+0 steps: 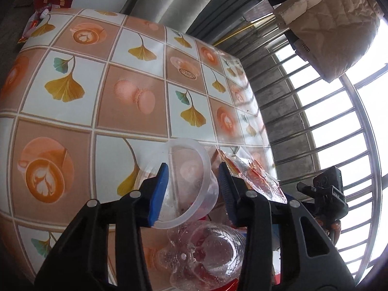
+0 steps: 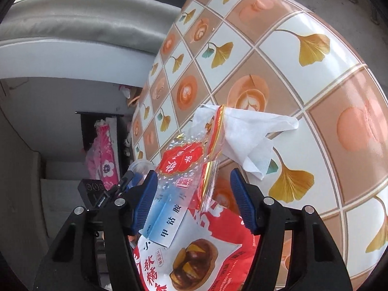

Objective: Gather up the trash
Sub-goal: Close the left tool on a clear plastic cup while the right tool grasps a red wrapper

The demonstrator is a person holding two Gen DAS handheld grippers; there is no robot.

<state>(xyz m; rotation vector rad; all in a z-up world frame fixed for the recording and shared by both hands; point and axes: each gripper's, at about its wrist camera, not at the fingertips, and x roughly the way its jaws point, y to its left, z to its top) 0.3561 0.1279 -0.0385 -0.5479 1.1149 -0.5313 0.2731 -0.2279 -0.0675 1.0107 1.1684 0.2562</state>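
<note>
In the left wrist view a clear round plastic tub (image 1: 191, 169) lies on its side on the patterned tablecloth (image 1: 72, 101). My left gripper (image 1: 192, 189) is open, with a blue pad on each side of the tub, which shows no squeeze. A crushed clear bottle (image 1: 206, 252) lies below it, and a red-and-clear wrapper (image 1: 257, 179) lies to the right. In the right wrist view my right gripper (image 2: 194, 201) is open over a pile. The pile holds the red-and-clear wrapper (image 2: 186, 162), a blue-and-white medicine box (image 2: 169, 223) and a red snack bag (image 2: 196, 257). A white tissue (image 2: 249, 135) lies just beyond.
The table edge (image 1: 257, 111) runs beside barred windows (image 1: 327, 121), and a padded beige jacket (image 1: 334, 24) hangs above. A grey sofa (image 2: 72, 21) stands past the far side. Pink packaging (image 2: 104, 155) sits on the floor below the table.
</note>
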